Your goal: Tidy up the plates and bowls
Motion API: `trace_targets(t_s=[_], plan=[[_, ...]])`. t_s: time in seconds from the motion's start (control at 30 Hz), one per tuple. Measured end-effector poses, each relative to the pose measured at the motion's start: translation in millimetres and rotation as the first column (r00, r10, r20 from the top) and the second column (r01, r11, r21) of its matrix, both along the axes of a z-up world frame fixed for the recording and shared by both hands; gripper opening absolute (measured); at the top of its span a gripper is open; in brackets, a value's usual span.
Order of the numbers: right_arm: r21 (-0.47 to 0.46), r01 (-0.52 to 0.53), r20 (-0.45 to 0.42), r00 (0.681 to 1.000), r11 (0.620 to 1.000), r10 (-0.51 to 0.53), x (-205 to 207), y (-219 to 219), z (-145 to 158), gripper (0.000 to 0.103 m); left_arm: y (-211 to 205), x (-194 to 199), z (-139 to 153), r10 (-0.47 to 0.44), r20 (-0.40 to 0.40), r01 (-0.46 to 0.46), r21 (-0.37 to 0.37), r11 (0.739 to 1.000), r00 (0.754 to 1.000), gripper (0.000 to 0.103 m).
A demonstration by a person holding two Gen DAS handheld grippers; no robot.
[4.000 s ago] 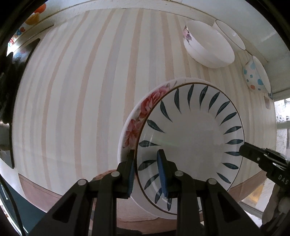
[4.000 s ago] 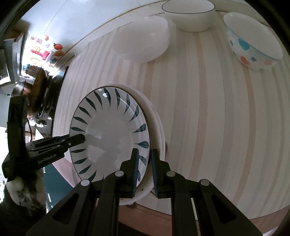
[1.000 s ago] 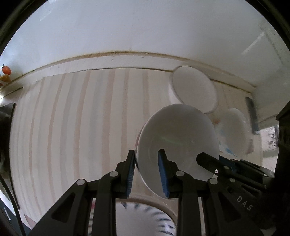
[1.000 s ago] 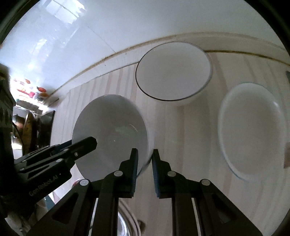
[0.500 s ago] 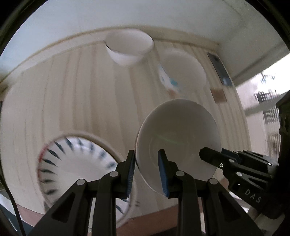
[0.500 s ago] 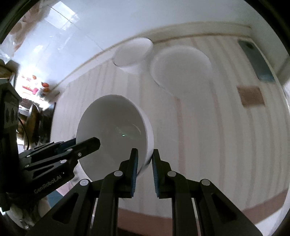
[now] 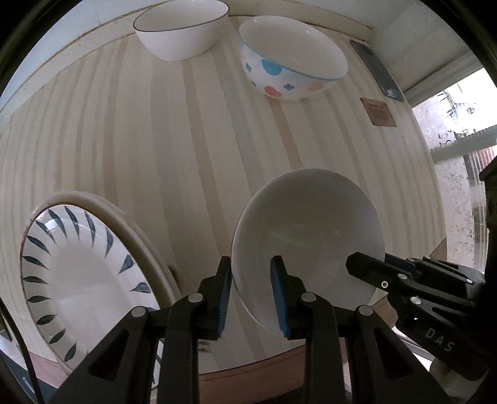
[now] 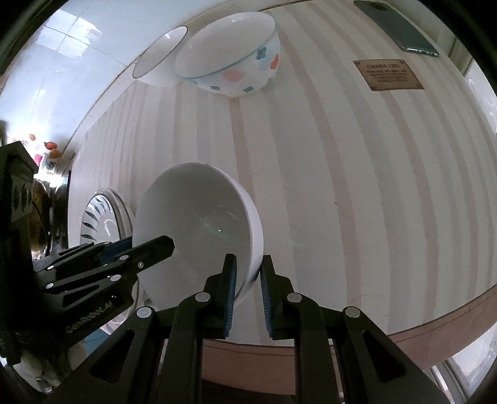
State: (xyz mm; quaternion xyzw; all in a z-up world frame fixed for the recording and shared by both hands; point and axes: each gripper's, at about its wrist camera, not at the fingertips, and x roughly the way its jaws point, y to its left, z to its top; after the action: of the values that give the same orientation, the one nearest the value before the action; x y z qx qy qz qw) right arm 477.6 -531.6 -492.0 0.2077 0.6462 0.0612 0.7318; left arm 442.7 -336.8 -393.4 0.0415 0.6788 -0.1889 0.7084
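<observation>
You have the plain white bowl (image 7: 306, 239) carried between both grippers above the striped bench (image 7: 174, 149). Your left gripper (image 7: 251, 293) is clamped on the bowl's rim at about 7 o'clock in its own view, one blue pad outside the wall and the other inside. Your right gripper (image 8: 247, 290) is clamped on the opposite rim, at roughly 5 o'clock of the bowl as its own camera sees it, with the wall pinched between its pads. The bowl is tilted, its open mouth turned toward both cameras, and it sits near the front edge of the bench.

From the left wrist, the stacked plates (image 7: 77, 276) lie at 9 o'clock from the bowl, just beside it; the top one has dark blue leaf strokes around the rim and rests on a wider pale plate. At 12 o'clock, well apart at the back of the bench, stands the bowl with blue and coral spots (image 7: 292, 59), and at 11 o'clock the white bowl with a thin dark rim (image 7: 181, 29), the two close together. A dark phone (image 7: 377, 70) lies at 1 o'clock by the wall, with a small brown label (image 7: 377, 112) near it.
</observation>
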Motion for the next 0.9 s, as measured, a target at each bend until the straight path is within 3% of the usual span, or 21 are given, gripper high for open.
trace_targets(t_s=[0.33,0.5,0.63,0.67,0.73,0.77,0.9], plan=[[0.006,-0.022,-0.028,0.999,1.0,0.022,8,1,-3,0.017,-4,2,-6,0.012,-0.023,-0.012,-0.004,1.0,1.0,0.023],[0.026,-0.019,-0.056,0.998,0.999,0.02,11,-7,5,0.017,18,3,35,0.074,-0.001,-0.074,-0.071,0.995,0.997,0.023],[0.049,0.035,-0.016,0.999,0.998,-0.034,13,-30,33,0.017,23,31,63,0.142,0.023,-0.138,-0.128,0.982,0.99,0.024],[0.067,0.06,-0.003,0.998,0.996,-0.06,16,-39,40,0.019,23,38,66,0.154,0.025,-0.149,-0.137,0.979,0.988,0.024],[0.114,0.102,0.029,0.994,0.988,-0.106,29,-53,51,0.031,18,69,66,0.182,0.032,-0.176,-0.142,0.974,0.983,0.024],[0.13,0.119,0.044,0.991,0.984,-0.125,37,-59,55,0.043,16,77,65,0.189,0.032,-0.183,-0.143,0.973,0.981,0.024],[0.137,0.173,0.084,0.979,0.975,-0.185,82,-76,53,0.045,-2,130,52,0.204,0.035,-0.198,-0.127,0.972,0.978,0.024]])
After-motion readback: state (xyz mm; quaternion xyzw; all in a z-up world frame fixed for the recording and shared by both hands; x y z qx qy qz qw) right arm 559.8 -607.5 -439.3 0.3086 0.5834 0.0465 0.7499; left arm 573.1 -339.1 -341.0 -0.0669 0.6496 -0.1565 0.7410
